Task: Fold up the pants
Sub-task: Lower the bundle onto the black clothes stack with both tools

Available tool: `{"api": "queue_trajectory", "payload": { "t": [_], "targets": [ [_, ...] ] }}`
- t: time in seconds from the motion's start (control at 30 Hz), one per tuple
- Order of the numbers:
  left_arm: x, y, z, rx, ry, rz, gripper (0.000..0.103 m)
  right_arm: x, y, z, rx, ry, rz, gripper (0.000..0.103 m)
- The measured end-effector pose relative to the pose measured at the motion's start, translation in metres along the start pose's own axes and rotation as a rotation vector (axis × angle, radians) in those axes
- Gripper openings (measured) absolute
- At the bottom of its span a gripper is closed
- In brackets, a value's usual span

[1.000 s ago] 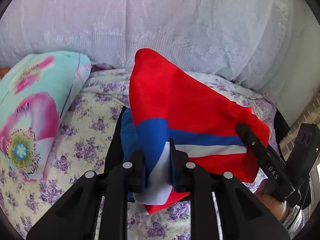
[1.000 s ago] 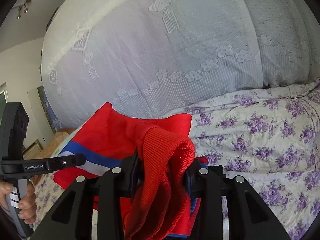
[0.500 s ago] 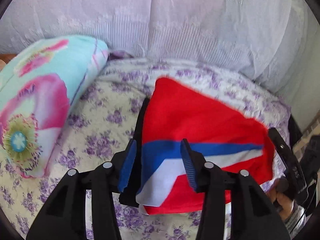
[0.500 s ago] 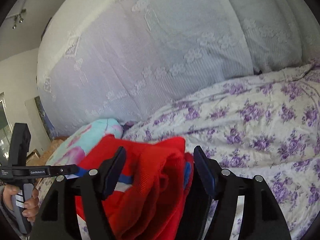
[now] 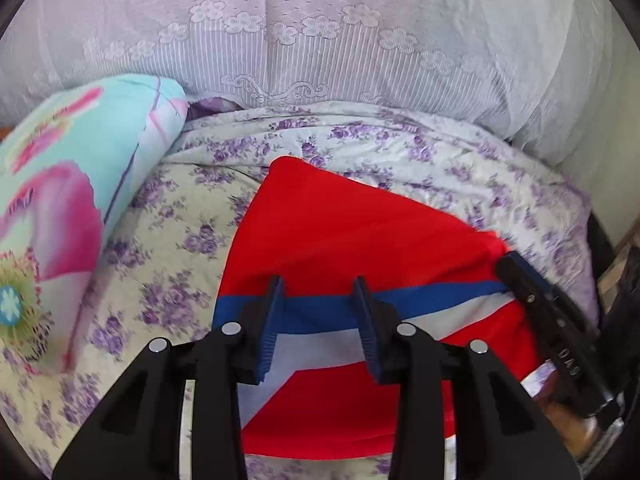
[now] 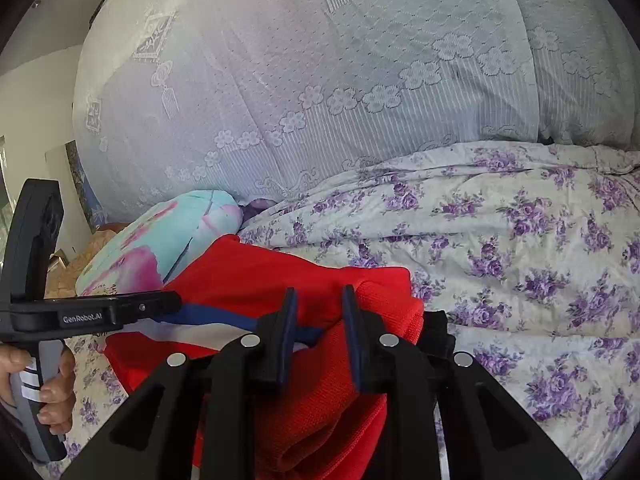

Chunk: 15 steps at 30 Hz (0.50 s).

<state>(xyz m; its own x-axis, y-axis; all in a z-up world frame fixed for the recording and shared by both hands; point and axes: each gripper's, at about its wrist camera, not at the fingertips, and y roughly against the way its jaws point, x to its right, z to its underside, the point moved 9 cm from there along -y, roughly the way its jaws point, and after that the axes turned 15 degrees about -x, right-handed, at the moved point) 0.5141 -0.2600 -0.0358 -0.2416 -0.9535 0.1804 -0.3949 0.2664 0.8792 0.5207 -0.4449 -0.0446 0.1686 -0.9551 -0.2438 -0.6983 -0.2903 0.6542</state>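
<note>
Left gripper (image 5: 318,320) and right gripper (image 6: 318,328) point downward, jaws apart and closing.

Bright, soft daylight — no hard shadows; strong fisheye bending, black corners; slight motion blur at edges.

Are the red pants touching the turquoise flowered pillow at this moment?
Apart. In the left wrist view a strip of purple-flowered bedsheet lies bare between the red pants and the turquoise flowered pillow.

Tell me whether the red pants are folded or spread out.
Folded: the red pants lie as a compact stacked bundle on the floral bedsheet, layered edges showing.
</note>
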Motion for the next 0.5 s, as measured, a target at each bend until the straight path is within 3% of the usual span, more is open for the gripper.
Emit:
{"api": "queue_trajectory", "payload": {
  "t": [0.23, 0.37, 0.5],
  "targets": [
    [-0.002, -0.011, 0.003, 0.035, -0.032, -0.050, 0.035, 0.007, -0.015, 0.008, -0.008, -0.039, -0.014, 0.022],
    [0.001, -0.008, 0.004, 0.046, -0.049, -0.082, 0.035, 0.003, -0.016, 0.004, -0.029, -0.007, 0.030, 0.022],
    [0.004, 0.012, 0.007, 0.042, -0.038, -0.103, 0.038, -0.011, 0.011, -0.006, -0.012, 0.040, 0.051, 0.029]
  ]
}}
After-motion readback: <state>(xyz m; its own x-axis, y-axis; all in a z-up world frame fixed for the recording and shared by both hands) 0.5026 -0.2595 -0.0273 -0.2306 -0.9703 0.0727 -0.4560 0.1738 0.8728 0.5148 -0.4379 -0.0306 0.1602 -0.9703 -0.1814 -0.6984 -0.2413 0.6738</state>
